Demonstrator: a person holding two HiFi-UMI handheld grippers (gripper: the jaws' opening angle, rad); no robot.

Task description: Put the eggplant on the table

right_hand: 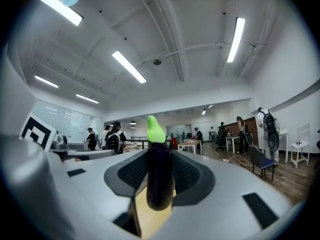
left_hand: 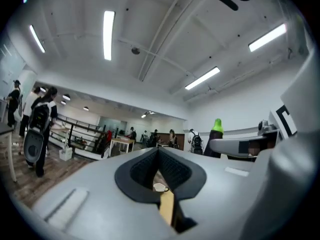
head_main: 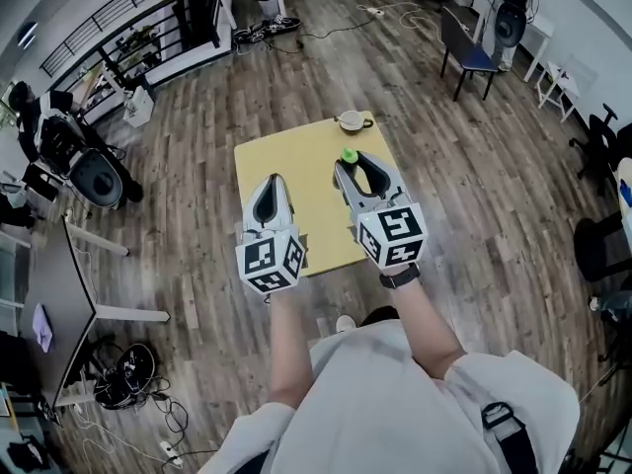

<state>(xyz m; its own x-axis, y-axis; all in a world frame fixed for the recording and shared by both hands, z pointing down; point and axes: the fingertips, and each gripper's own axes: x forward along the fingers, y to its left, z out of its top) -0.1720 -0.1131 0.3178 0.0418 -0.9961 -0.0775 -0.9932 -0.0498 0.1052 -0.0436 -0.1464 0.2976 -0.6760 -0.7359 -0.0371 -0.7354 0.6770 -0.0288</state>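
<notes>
The right gripper (right_hand: 160, 156) pinches a dark purple eggplant with a bright green cap (right_hand: 160, 181). Its two grey jaws press against the sides of the eggplant. The eggplant stands upright between the black ribbed pads (right_hand: 192, 176), cap on top and rounded end hanging below the jaws. The gripper points level, with its marker cube close to the person's wrist.

Just beside it, the left gripper (left_hand: 158, 151) also points level, and its jaws meet at the tips with nothing between them. Through the small gap below the tips, a white cup (left_hand: 160, 187) shows, standing on a yellow surface.

From above, both grippers hang side by side over a small square yellow table (head_main: 296, 161). The eggplant is held in the air above the far half of the table, not resting on it. The cup sits near the table's far edge, beyond the eggplant and apart from it.

Brown wood-plank flooring (head_main: 474, 196) lies around the table. Farther off there is a blue chair (head_main: 472, 55) on dark legs, and several people stand at the far side of the room.
</notes>
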